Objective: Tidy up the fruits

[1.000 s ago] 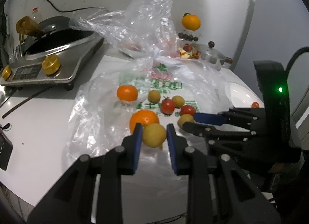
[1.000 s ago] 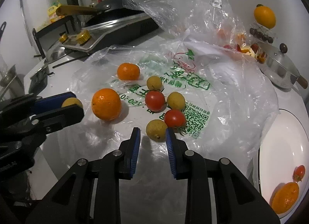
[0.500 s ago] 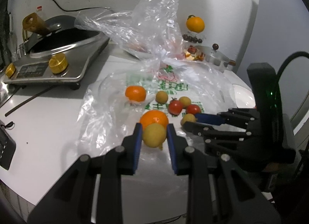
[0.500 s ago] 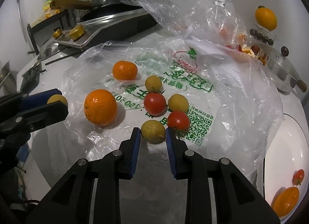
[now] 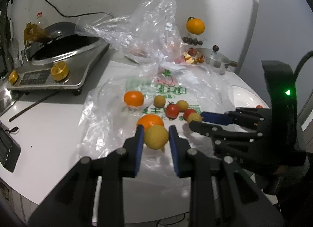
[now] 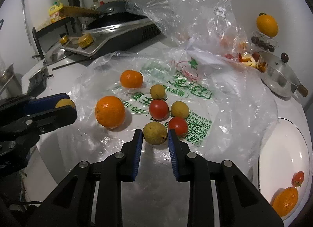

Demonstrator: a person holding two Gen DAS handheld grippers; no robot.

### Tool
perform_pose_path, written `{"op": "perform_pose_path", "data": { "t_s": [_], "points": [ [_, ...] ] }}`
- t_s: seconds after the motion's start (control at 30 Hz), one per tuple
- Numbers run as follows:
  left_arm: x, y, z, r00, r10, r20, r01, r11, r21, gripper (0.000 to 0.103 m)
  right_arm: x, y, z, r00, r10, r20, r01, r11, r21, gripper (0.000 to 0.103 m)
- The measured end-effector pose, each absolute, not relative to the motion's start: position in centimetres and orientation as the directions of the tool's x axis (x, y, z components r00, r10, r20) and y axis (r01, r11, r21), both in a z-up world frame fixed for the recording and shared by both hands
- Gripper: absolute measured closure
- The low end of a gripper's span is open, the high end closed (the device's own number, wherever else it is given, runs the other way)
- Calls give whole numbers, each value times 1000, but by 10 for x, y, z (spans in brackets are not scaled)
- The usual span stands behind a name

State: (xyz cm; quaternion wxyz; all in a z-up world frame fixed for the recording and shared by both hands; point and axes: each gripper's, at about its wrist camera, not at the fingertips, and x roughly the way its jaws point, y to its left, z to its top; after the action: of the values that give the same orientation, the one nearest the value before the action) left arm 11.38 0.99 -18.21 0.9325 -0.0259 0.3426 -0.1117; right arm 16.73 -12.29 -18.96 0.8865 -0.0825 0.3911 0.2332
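Fruits lie on a flat clear plastic bag (image 6: 230,109): a big orange (image 6: 110,112), a small orange (image 6: 131,78), two red tomatoes (image 6: 158,109), and yellow round fruits (image 6: 180,109). My left gripper (image 5: 156,138) is shut on a yellow fruit (image 5: 156,137) and holds it above the table; it also shows in the right wrist view (image 6: 65,103). My right gripper (image 6: 154,136) straddles another yellow fruit (image 6: 155,133) on the bag, its jaws close on both sides of it; I cannot tell whether they press it.
A white plate (image 6: 281,160) at the right holds an orange (image 6: 284,203) and a small tomato (image 6: 298,177). A stove with a pan (image 5: 58,64) stands at the back left. A crumpled bag (image 5: 144,31) and a lidded pot (image 6: 279,78) sit behind.
My right gripper has moved forward until the yellow fruit sits between its jaws. My left gripper has kept its yellow fruit and shifted slightly.
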Motion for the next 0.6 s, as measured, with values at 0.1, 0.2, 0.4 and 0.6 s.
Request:
{"op": "perform_pose_path", "data": {
  "t_s": [0.1, 0.2, 0.4, 0.6],
  "points": [
    [113, 6, -179, 742, -223, -632, 191, 974, -119, 77, 163, -130, -183, 597, 358, -718, -475, 879, 43, 75],
    [112, 1, -177, 743, -220, -632, 192, 975, -114, 77, 159, -139, -177, 611, 365, -702, -467, 883, 51, 75],
    [109, -9, -171, 745, -214, -631, 195, 976, -101, 77, 156, -153, -171, 628, 363, -688, -451, 891, 59, 75],
    [110, -22, -168, 743, -216, -633, 200, 975, -97, 77, 150, -166, -165, 641, 373, -670, -447, 892, 69, 74]
  ]
}}
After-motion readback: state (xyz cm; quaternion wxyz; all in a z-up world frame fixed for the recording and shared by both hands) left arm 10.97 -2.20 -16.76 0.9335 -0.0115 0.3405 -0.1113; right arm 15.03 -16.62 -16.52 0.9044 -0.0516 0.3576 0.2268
